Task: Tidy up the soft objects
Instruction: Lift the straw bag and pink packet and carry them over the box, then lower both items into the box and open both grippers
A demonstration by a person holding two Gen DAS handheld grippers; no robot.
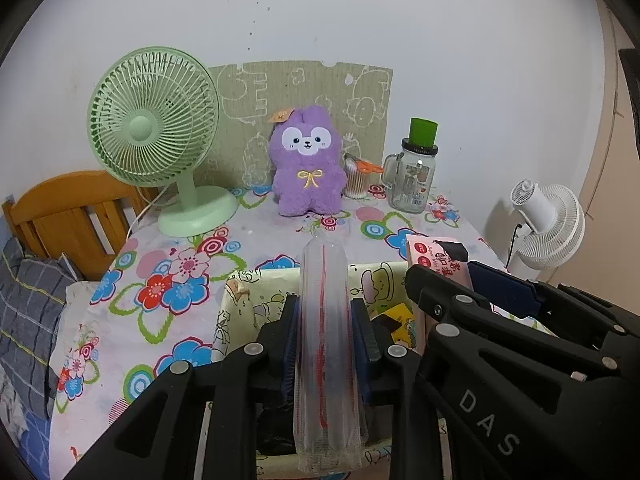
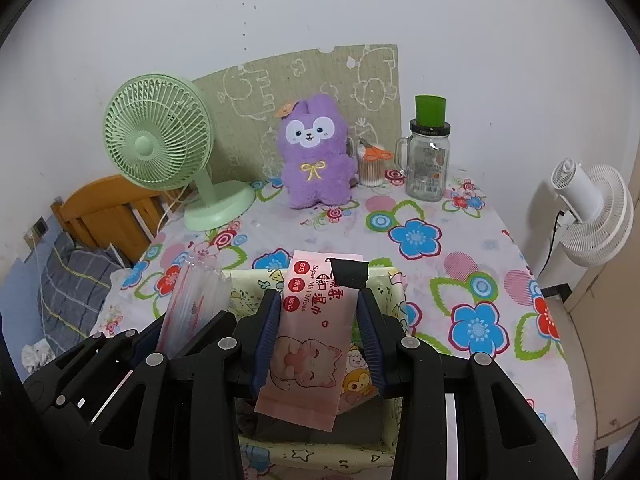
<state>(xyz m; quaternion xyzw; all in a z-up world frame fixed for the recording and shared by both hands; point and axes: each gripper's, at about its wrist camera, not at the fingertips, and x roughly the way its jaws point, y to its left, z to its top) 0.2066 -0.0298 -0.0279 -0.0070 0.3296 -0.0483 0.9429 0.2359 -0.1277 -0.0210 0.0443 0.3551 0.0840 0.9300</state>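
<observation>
- Table covered with a flower-print cloth (image 2: pixel 440 248) is seen in both wrist views; a wooden bed headboard (image 1: pixel 60 216) is seen to its left.
- Mint-green desk fan (image 1: pixel 154 136) is placed at the back left of the table; a white fan (image 2: pixel 592 216) is seen off the table's right edge.
- Purple plush rabbit with a yellow bow (image 1: pixel 306 164) is seated upright at the back centre, against a green cartoon-print card panel (image 2: pixel 304 80).
- Cream cartoon-print fabric storage box (image 2: pixel 256 284) is located at the near edge of the table, directly under both grippers.
- Glass handled jar with a green cup on top (image 1: pixel 414 172) is set right of the plush; a small tub of cotton swabs (image 1: pixel 356 182) is wedged between them.
- Right gripper (image 2: pixel 318 308) is clamped on a pink wet-wipes pack with a cat print (image 2: pixel 312 344), held over the box.
- Left gripper (image 1: pixel 326 320) is clamped on a clear plastic sleeve with red print (image 1: pixel 326 340), held above the box.
</observation>
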